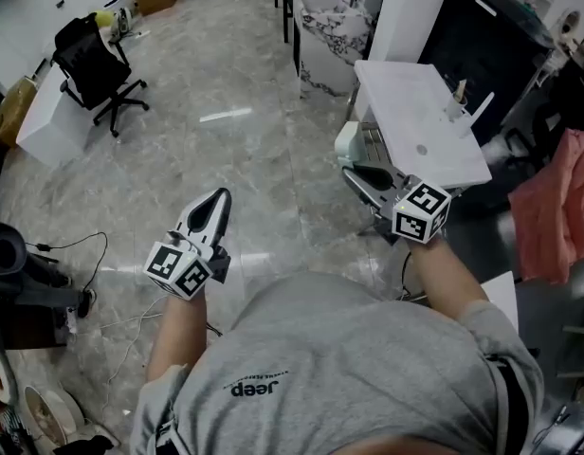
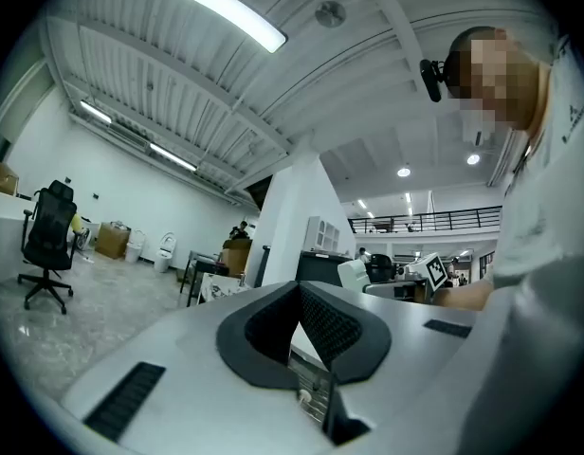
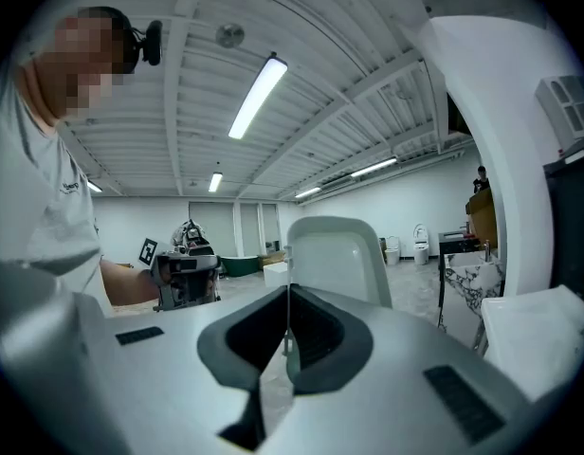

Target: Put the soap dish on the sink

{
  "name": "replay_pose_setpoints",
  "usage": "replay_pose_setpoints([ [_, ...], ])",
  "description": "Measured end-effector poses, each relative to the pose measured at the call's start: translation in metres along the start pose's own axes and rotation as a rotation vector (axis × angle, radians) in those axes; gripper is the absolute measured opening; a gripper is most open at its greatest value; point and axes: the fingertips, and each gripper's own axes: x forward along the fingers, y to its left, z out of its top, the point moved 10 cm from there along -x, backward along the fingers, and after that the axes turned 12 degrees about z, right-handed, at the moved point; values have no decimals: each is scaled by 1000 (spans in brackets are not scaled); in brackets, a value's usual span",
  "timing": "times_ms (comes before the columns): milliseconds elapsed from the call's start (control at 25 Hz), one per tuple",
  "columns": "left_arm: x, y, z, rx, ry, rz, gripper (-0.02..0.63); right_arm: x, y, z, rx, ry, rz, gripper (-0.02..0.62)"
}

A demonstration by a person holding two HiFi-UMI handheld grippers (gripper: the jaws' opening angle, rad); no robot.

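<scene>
A pale, rounded soap dish is pinched by its rim in my right gripper, whose jaws are shut on it. It hangs just left of the white sink, level with the near left edge. The sink has a drain hole and a faucet. In the right gripper view the soap dish stands upright beyond the right gripper, and a corner of the sink shows at the lower right. My left gripper is shut and empty over the floor, far left of the sink; its jaws meet at the left gripper.
A black office chair stands far left on the marble floor. A marble-patterned basin and a white pillar sit behind the sink. A pink cloth hangs at the right. Cables trail on the floor at the lower left.
</scene>
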Motion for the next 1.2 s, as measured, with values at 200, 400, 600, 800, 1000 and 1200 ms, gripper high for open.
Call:
replay_pose_setpoints([
  [200, 8, -9, -3, 5, 0, 11, 14, -10, -5, 0, -7, -4, 13, 63],
  [400, 19, -24, -4, 14, -8, 22, 14, -27, -15, 1, -14, -17, 26, 63],
  [600, 42, -47, -9, 18, -13, 24, 14, -52, -29, 5, -30, -13, 36, 63],
  [800, 66, -68, -15, 15, -12, 12, 14, -72, -46, 4, -41, -12, 43, 63],
  [1000, 84, -63, -16, 22, 3, 8, 14, -70, -65, 3, -31, -10, 41, 63],
  [1200, 108, -26, -19, 2, 14, 3, 14, -41, -89, 3, -21, -1, 32, 63],
])
